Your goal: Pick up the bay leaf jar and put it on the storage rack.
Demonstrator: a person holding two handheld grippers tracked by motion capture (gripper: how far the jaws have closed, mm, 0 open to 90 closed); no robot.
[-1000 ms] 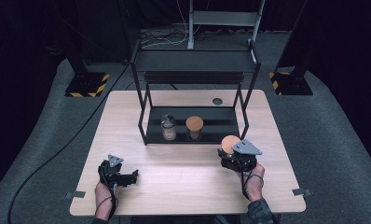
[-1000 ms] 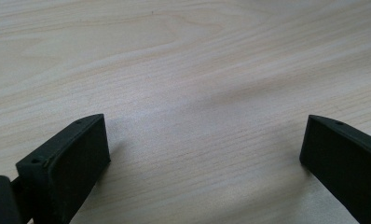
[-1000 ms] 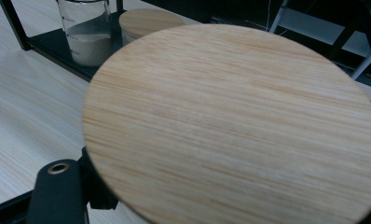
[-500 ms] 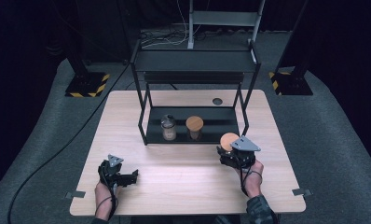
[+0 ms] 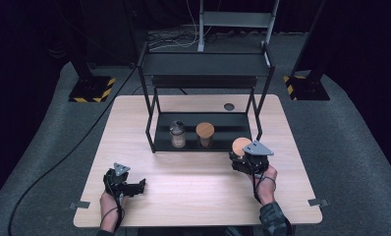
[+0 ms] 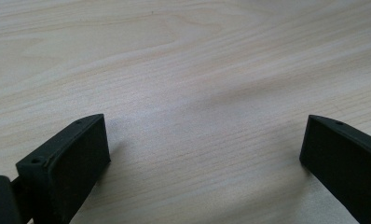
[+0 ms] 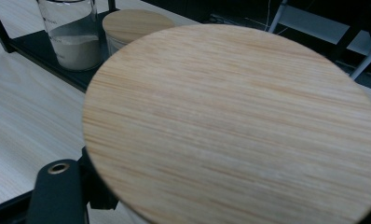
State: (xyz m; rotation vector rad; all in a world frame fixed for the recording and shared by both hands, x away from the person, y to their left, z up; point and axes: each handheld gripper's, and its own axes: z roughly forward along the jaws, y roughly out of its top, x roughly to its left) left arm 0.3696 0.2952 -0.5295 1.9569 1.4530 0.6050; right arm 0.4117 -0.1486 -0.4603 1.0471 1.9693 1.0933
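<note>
A jar with a round wooden lid is in my right gripper, which is shut on it just off the rack's front right post. One black finger shows below the lid at the left. On the lower shelf of the black rack stand a lidless glass jar of white powder and a second wooden-lidded jar. My left gripper rests at the front left of the wooden table, open, with bare wood between its fingers.
The rack's upper shelf overhangs the lower one, and its posts stand close to the held jar. A small dark round hole marks the table behind the rack. Black-and-yellow stand bases sit on the floor.
My right gripper has edged a little toward the rack with the jar in it. The left gripper has stayed where it was.
</note>
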